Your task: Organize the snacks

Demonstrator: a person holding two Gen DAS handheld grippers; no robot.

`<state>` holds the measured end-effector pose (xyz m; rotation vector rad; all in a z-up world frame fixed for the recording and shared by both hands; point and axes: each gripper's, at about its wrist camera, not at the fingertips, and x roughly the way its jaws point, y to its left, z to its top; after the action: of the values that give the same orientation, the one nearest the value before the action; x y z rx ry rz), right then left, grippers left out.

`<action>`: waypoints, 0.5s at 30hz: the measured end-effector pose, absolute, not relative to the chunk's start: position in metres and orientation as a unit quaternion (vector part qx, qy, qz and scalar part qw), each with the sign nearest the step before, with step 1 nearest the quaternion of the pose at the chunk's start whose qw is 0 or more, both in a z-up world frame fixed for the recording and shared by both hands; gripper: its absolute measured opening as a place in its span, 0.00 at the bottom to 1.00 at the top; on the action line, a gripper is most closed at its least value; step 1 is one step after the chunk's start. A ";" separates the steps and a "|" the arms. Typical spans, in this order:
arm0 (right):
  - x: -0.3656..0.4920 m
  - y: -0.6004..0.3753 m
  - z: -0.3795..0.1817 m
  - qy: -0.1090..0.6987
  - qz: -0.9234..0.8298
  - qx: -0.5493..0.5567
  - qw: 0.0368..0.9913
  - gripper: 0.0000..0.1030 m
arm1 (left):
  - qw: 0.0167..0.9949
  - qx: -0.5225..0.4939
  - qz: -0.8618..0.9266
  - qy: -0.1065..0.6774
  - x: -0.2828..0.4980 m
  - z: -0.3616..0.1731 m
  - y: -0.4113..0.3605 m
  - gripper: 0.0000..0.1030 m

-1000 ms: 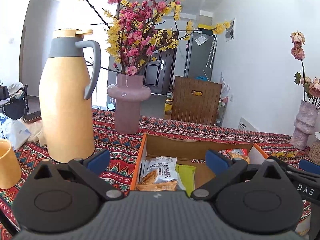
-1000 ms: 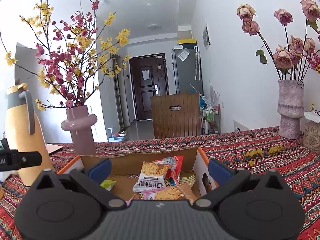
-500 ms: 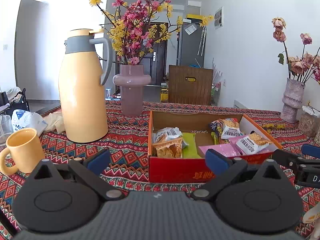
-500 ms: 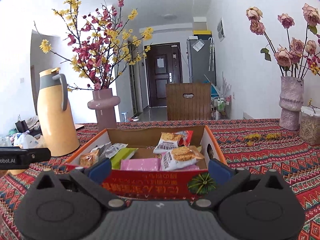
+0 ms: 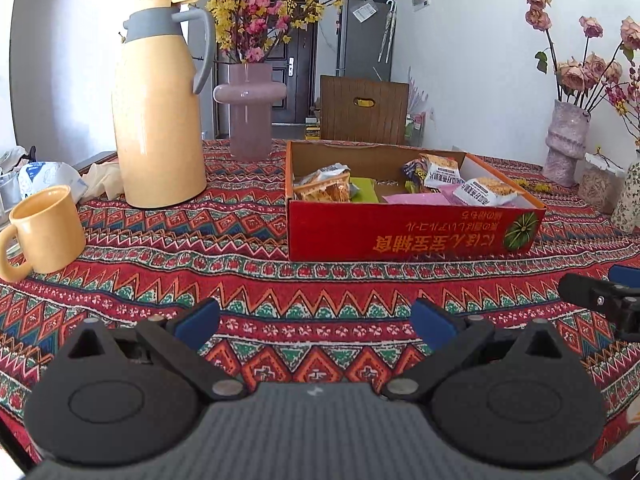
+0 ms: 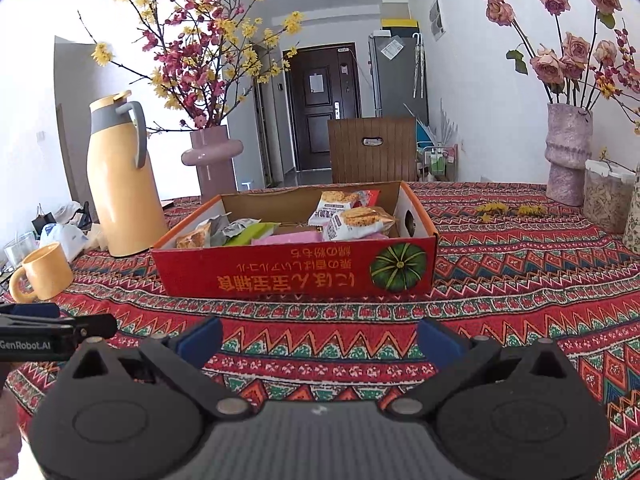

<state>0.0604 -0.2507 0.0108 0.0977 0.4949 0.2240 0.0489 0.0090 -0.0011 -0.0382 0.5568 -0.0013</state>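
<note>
Right wrist view shows light, crinkly, slippery snack packets (image 6: 352, 222) loose in the red box (image 6: 296, 276); best pinched by a sealed edge, with both grippers (image 6: 319, 336) (image 5: 314, 322) wide and empty.

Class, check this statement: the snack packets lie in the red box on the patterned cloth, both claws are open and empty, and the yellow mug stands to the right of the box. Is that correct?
One detail is wrong: the yellow mug stands to the left of the red box, not the right, as the left wrist view shows. The rest holds: snack packets lie in the box on the patterned cloth, and the left claw and right claw are open and empty.
</note>
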 end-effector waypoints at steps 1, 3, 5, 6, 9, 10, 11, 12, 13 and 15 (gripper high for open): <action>0.059 -0.252 0.010 0.248 0.108 0.050 0.961 1.00 | 0.961 -0.018 -0.002 0.276 0.048 -0.002 0.008 1.00; 0.058 -0.254 0.007 0.254 0.105 0.052 0.960 1.00 | 0.961 -0.017 -0.005 0.276 0.046 -0.002 0.007 1.00; 0.057 -0.256 0.006 0.258 0.101 0.053 0.959 1.00 | 0.961 -0.019 -0.007 0.276 0.045 -0.002 0.006 1.00; 0.057 -0.256 0.005 0.260 0.100 0.053 0.959 1.00 | 0.961 -0.019 -0.008 0.276 0.045 -0.002 0.005 1.00; 0.057 -0.257 0.003 0.264 0.097 0.052 0.958 1.00 | 0.961 -0.016 -0.011 0.276 0.044 -0.002 0.003 1.00; 0.057 -0.257 0.003 0.265 0.096 0.052 0.958 1.00 | 0.961 -0.015 -0.011 0.277 0.044 -0.002 0.002 1.00; 0.057 -0.257 0.003 0.266 0.095 0.053 0.958 1.00 | 0.961 -0.015 -0.012 0.277 0.044 -0.002 0.001 1.00; 0.057 -0.257 0.002 0.267 0.094 0.053 0.958 1.00 | 0.960 -0.017 -0.012 0.279 0.044 -0.002 0.001 1.00; 0.058 -0.258 0.002 0.267 0.094 0.054 0.958 1.00 | 0.960 -0.018 -0.013 0.279 0.045 -0.002 0.001 1.00; 0.058 -0.258 0.001 0.268 0.093 0.054 0.957 1.00 | 0.960 -0.017 -0.014 0.279 0.045 -0.002 0.001 1.00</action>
<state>0.0580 -0.2581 0.0015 0.1096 0.5440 0.1896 0.0448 0.0008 -0.0017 -0.0351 0.5664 -0.0280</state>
